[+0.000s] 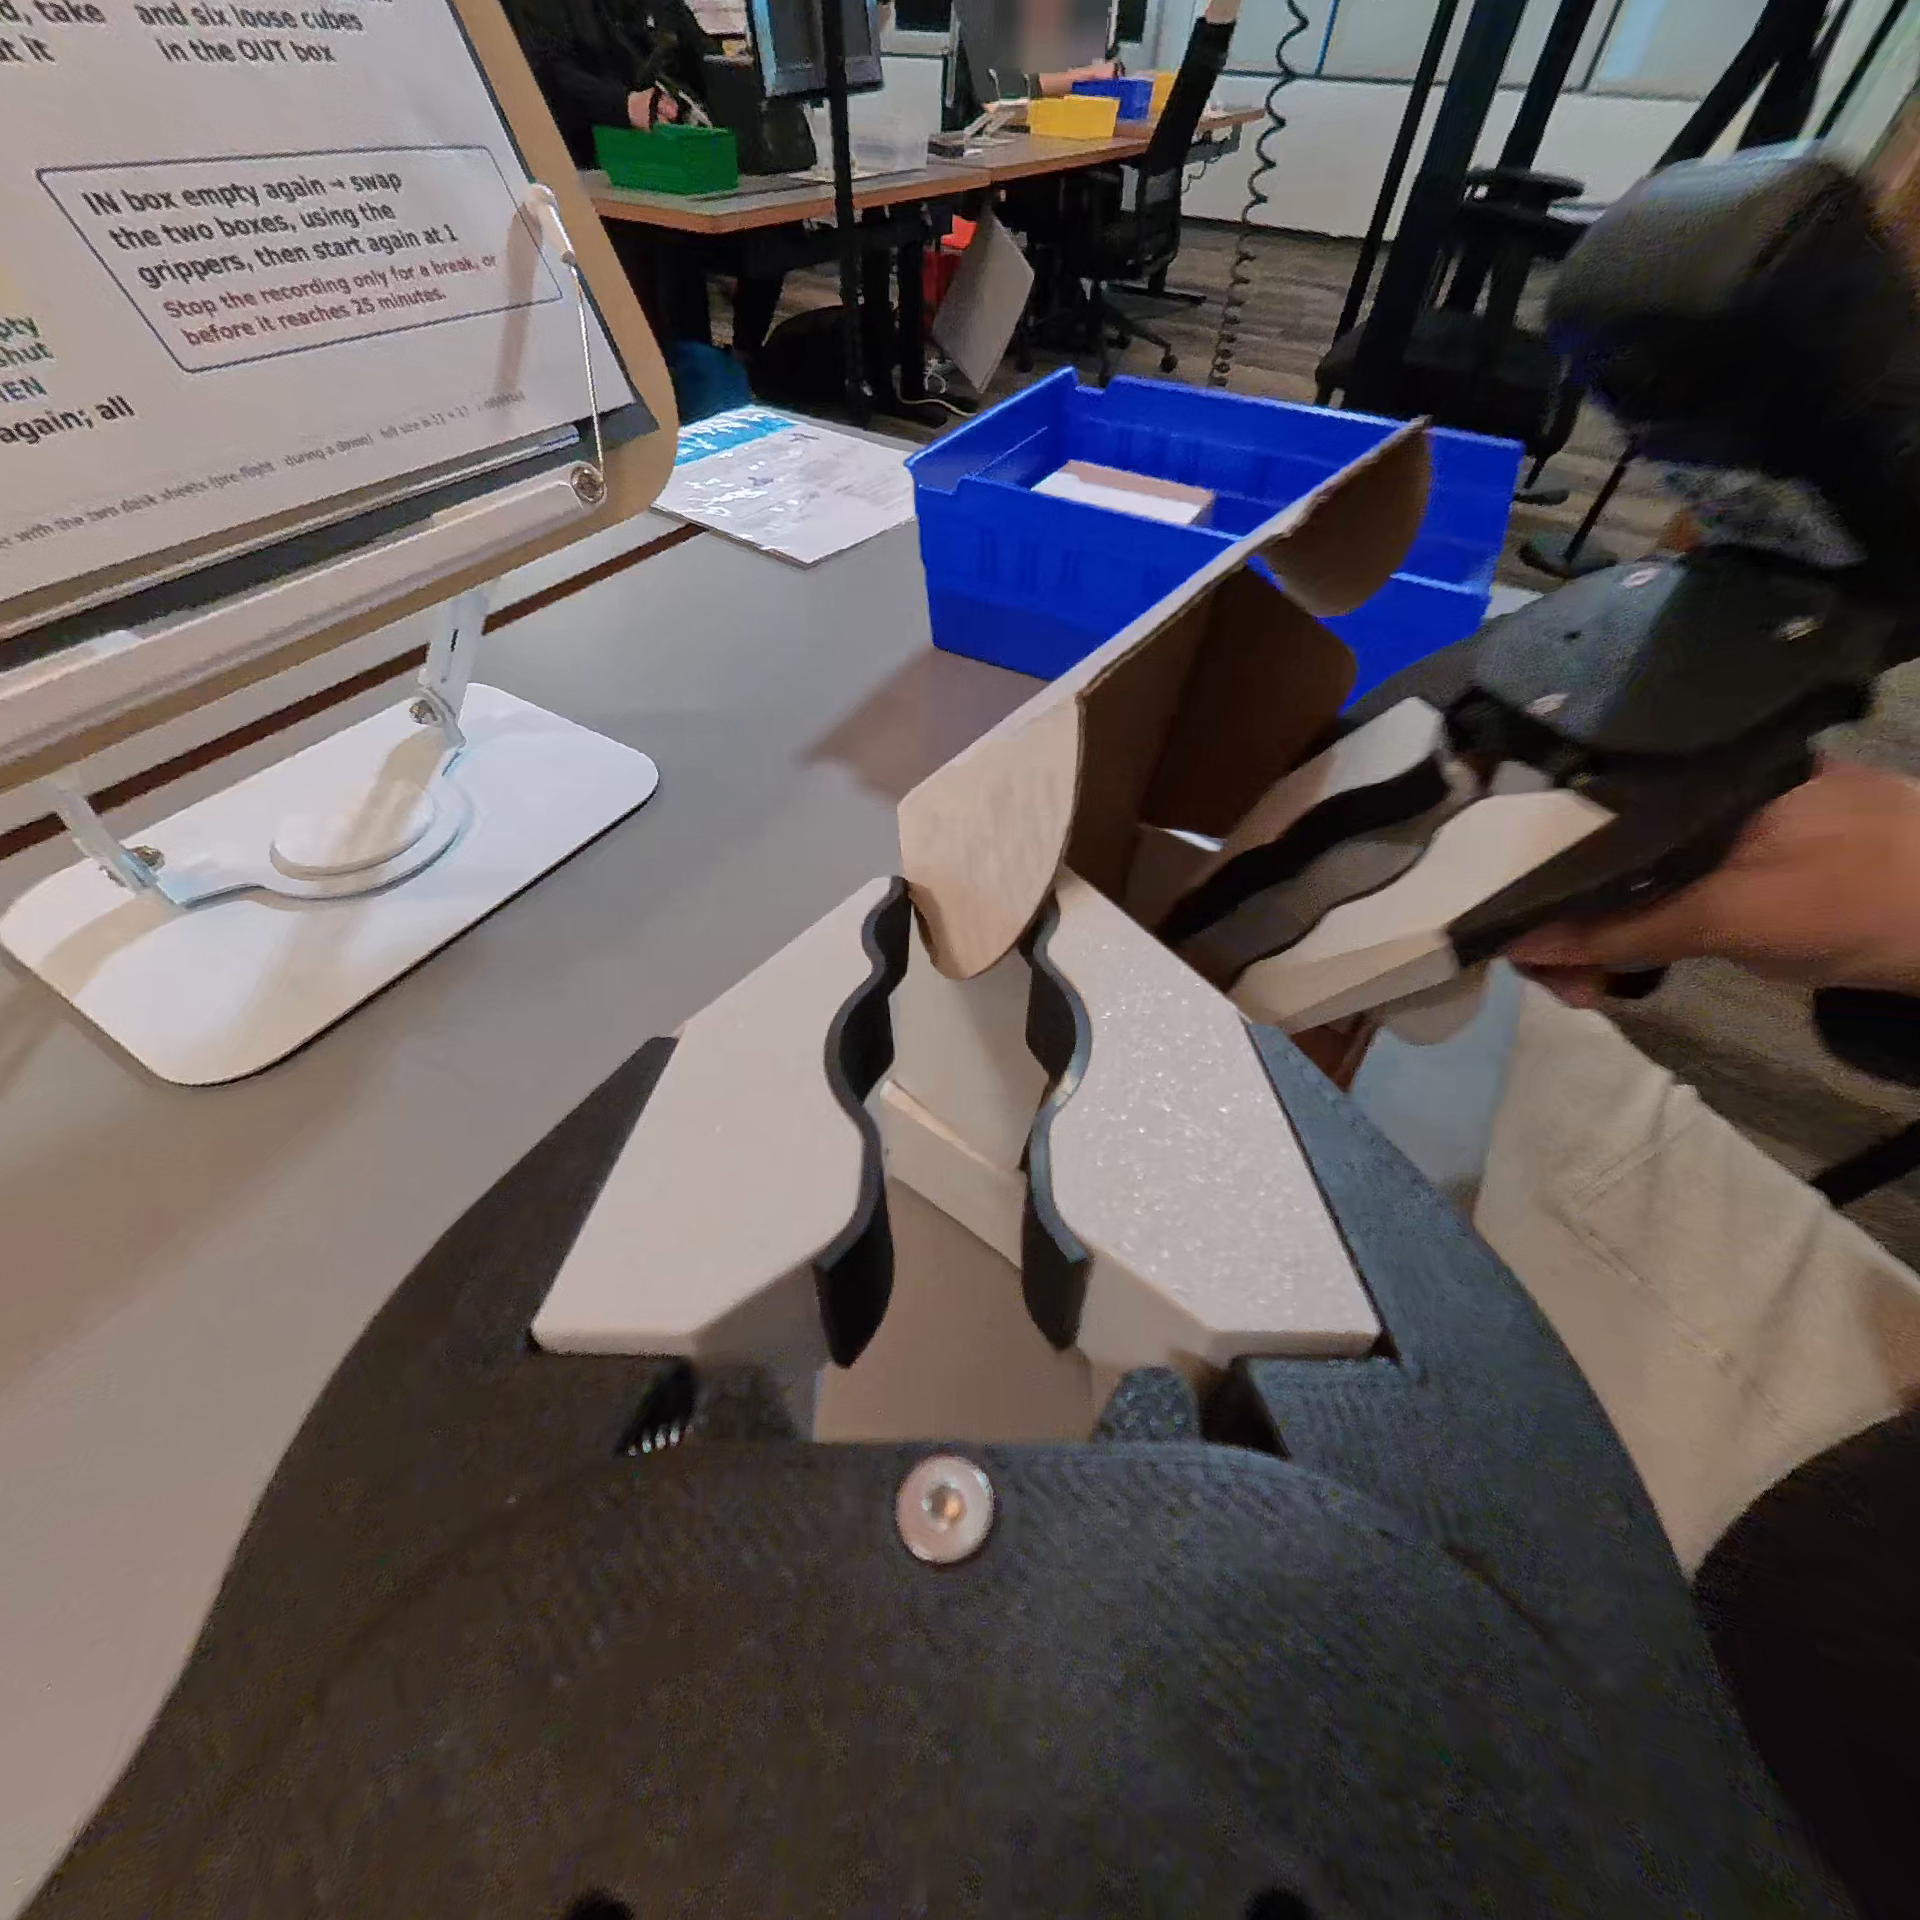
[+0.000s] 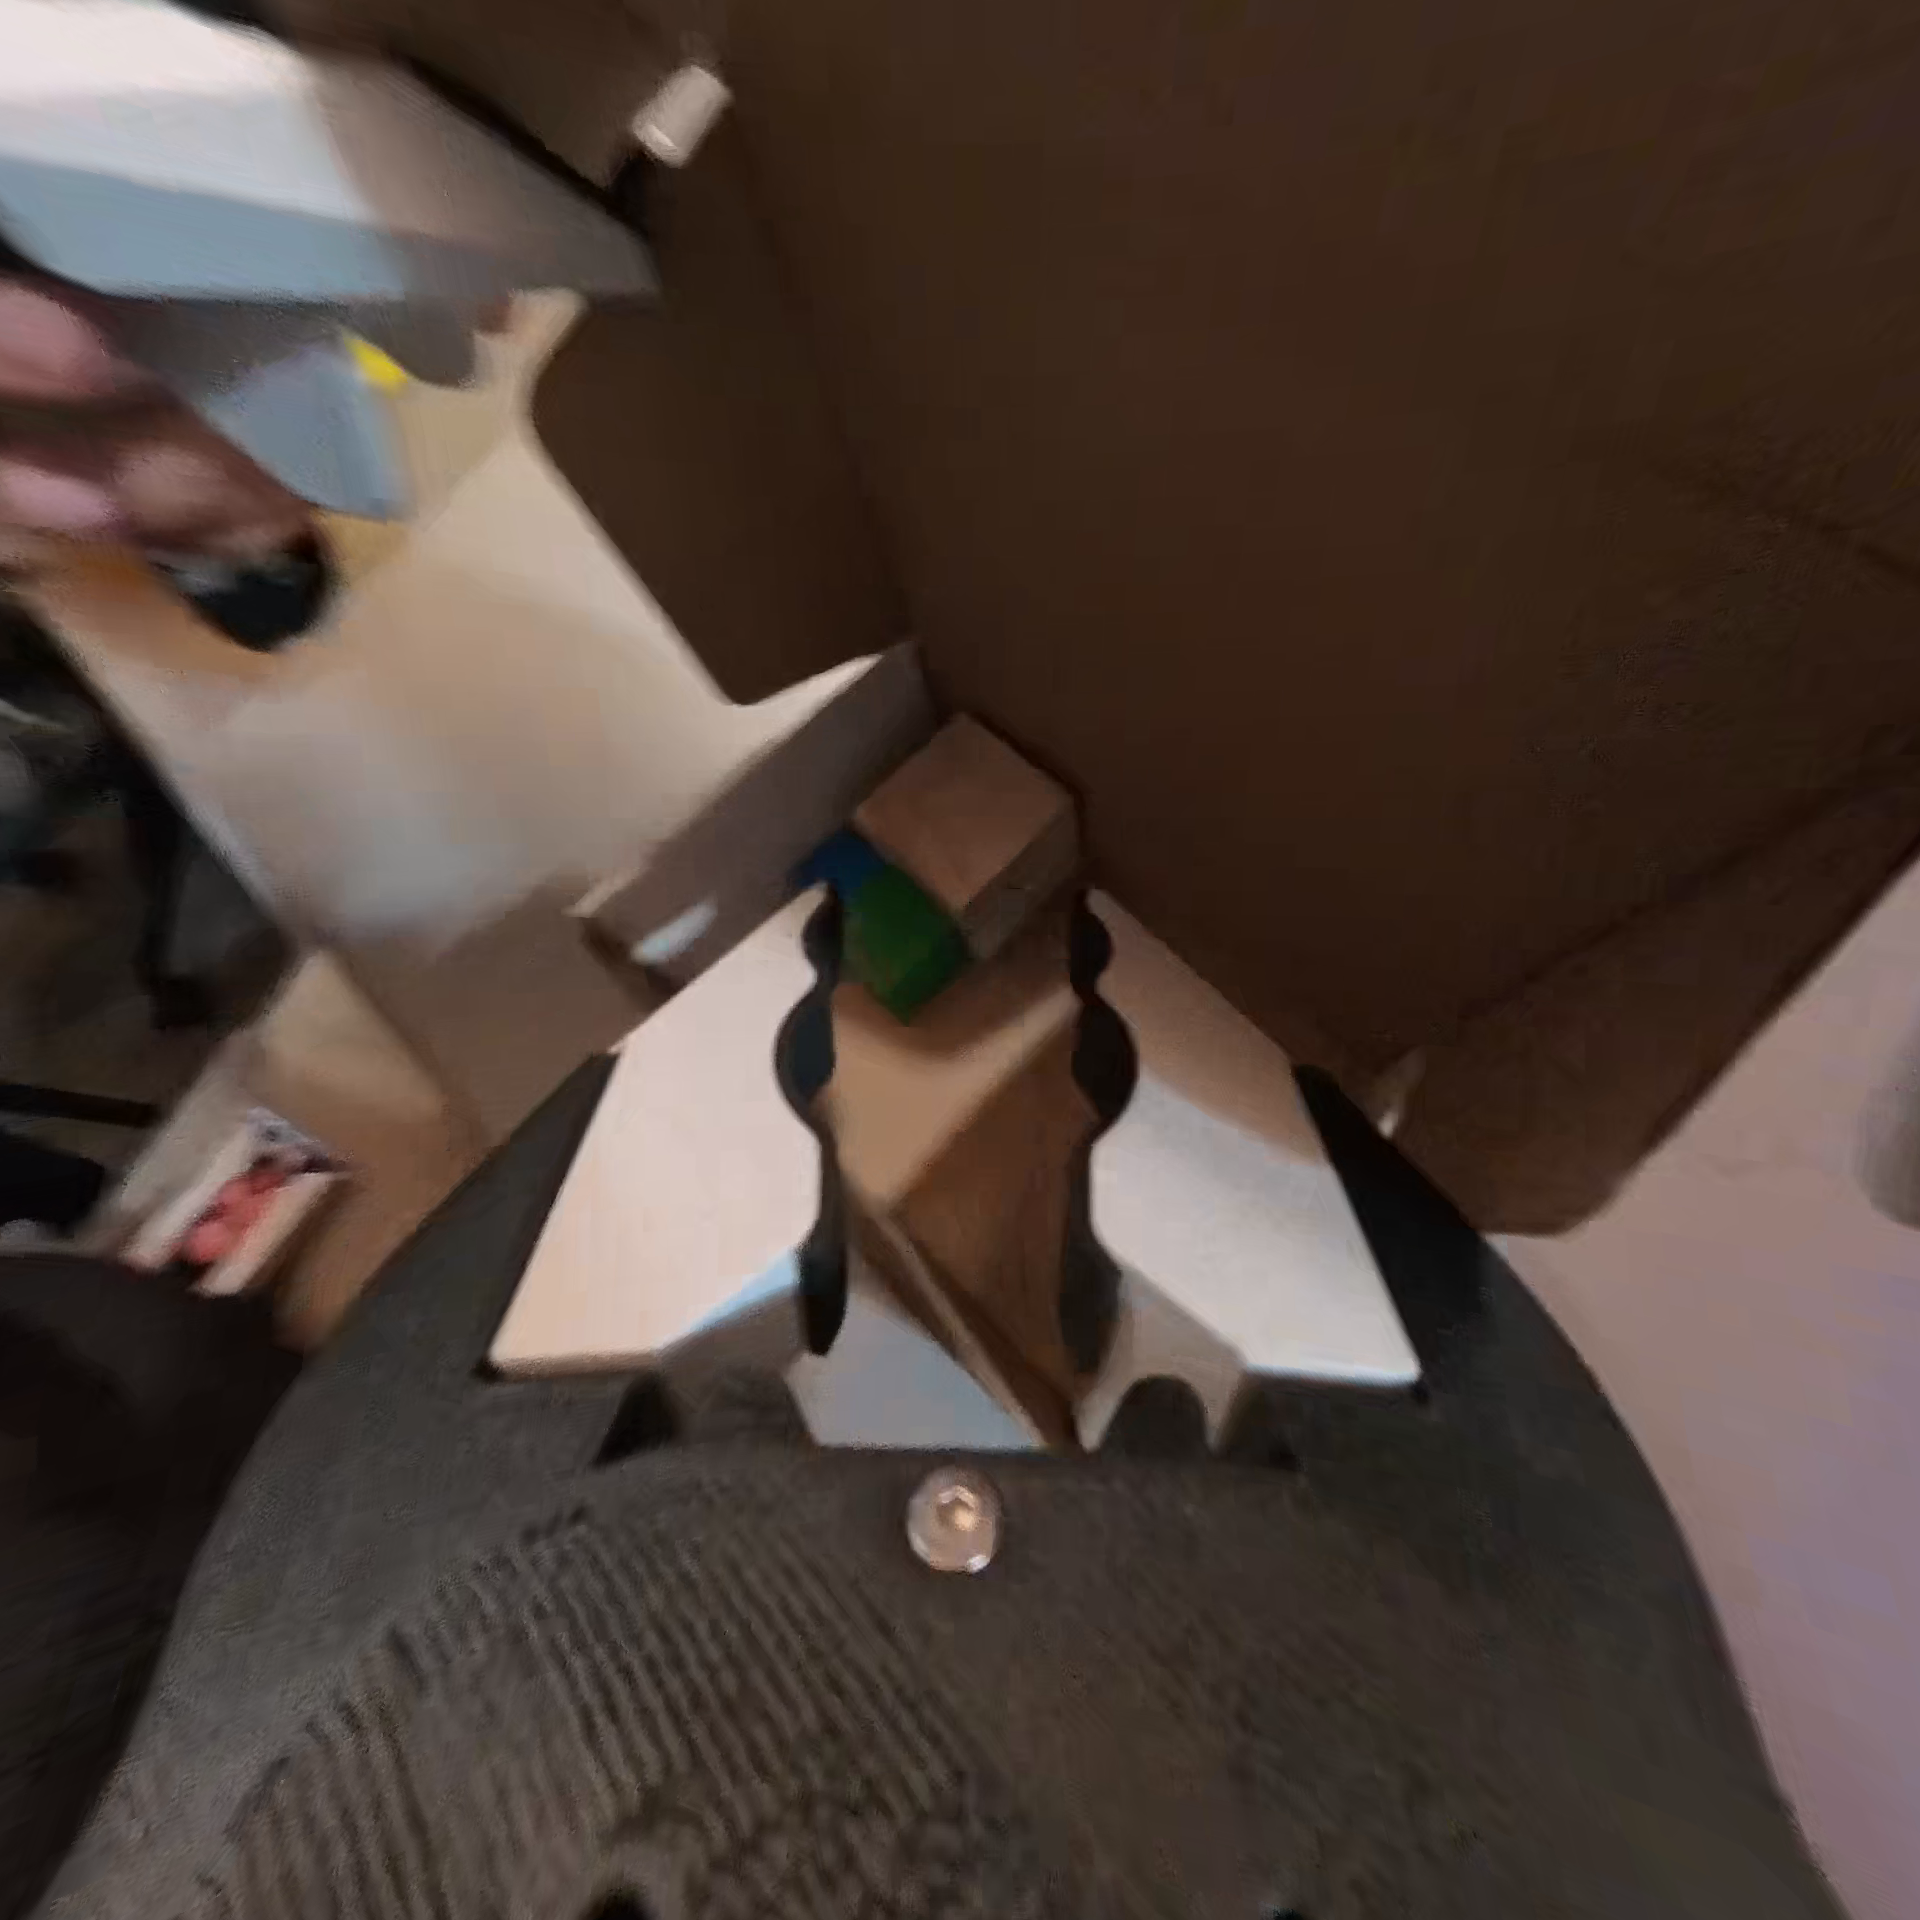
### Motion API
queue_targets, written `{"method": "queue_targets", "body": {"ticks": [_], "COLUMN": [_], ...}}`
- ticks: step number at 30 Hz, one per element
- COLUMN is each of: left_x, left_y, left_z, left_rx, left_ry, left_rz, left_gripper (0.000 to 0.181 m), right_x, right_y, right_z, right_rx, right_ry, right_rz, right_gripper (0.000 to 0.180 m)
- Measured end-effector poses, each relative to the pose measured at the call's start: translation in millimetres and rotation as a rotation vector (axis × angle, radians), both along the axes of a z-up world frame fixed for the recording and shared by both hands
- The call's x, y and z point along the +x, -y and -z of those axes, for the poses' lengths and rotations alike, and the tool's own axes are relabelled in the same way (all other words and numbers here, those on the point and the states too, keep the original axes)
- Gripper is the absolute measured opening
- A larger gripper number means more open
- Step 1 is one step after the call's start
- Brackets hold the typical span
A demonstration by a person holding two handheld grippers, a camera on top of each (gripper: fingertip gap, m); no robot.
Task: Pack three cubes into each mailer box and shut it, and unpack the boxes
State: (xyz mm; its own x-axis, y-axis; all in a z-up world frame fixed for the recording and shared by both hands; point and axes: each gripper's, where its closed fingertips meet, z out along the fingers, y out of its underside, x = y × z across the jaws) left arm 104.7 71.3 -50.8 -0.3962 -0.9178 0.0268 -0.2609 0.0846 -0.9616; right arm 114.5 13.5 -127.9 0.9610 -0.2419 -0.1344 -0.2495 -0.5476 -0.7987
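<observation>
A white mailer box [image 1: 956, 1060] with a brown inside stands open on the grey table, its lid [image 1: 1174, 686] raised. My left gripper [image 1: 971, 920] is shut on the box's near wall, with a side flap [image 1: 987, 821] just above the fingertips. My right gripper [image 1: 1216, 945] reaches into the box from the right. In the blurred right wrist view, my right gripper [image 2: 956, 914] is open inside the box. A green cube [image 2: 904, 951] lies between its fingertips, a plain wooden cube [image 2: 977, 821] just behind, and a blue cube [image 2: 842, 857] to the left, mostly hidden.
A blue bin [image 1: 1060, 561] holding another white box [image 1: 1127, 494] stands behind the mailer box. An instruction sheet on a white stand [image 1: 343, 862] takes up the left. A paper sheet [image 1: 790, 483] lies at the table's far edge. A person's hand [image 1: 1745, 883] holds the right gripper. The tips of one gripper are about 10 cm away from the tips of the other.
</observation>
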Motion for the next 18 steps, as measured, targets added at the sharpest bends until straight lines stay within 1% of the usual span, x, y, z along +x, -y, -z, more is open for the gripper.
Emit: {"method": "queue_targets", "body": {"ticks": [1, 3, 4, 5, 7, 9, 12, 15, 17, 18], "left_x": [-1.7, -7.4, -11.7, -15.9, -23.2, -28.1, -25.1, -12.8, -8.2, -6.4], "left_y": [0.8, 4.7, 8.6, 12.3, 20.0, 26.5, 25.8, 18.9, 20.0, 20.5], "left_z": [-1.8, -2.2, -1.2, 0.1, 1.2, 2.2, 2.4, 4.0, 7.4, 10.6], "left_rx": [-0.017, -0.012, 0.005, 0.024, 0.045, 0.050, 0.074, 0.083, 0.066, 0.064], "left_ry": [-0.009, -0.035, -0.048, -0.063, -0.082, -0.097, -0.064, -0.012, -0.004, -0.008], "left_rz": [0.011, 0.055, 0.091, 0.124, 0.185, 0.230, 0.223, 0.158, 0.150, 0.147], "left_gripper": [0.019, 0.020, 0.020, 0.022, 0.024, 0.026, 0.028, 0.053, 0.067, 0.069], "right_x": [11.9, 33.7, 40.2, 43.3, 45.2, 47.5, 47.5, 26.3, 16.0, 12.8], "right_y": [1.2, 5.8, 6.9, 6.1, 2.6, 1.2, -1.1, -7.5, -14.0, -17.4], "right_z": [3.9, 5.0, 4.0, 2.8, 0.6, -3.1, -9.2, -2.6, 5.0, 9.0], "right_rx": [-0.058, -0.132, -0.143, -0.134, -0.093, -0.061, -0.044, -0.085, -0.126, -0.150], "right_ry": [0.074, 0.222, 0.252, 0.240, 0.143, 0.054, 0.008, -0.027, 0.003, 0.023], "right_rz": [0.029, 0.061, 0.061, 0.055, 0.046, 0.048, 0.051, 0.007, -0.008, -0.012], "right_gripper": [0.050, 0.050, 0.046, 0.045, 0.053, 0.055, 0.061, 0.068, 0.071, 0.073]}}
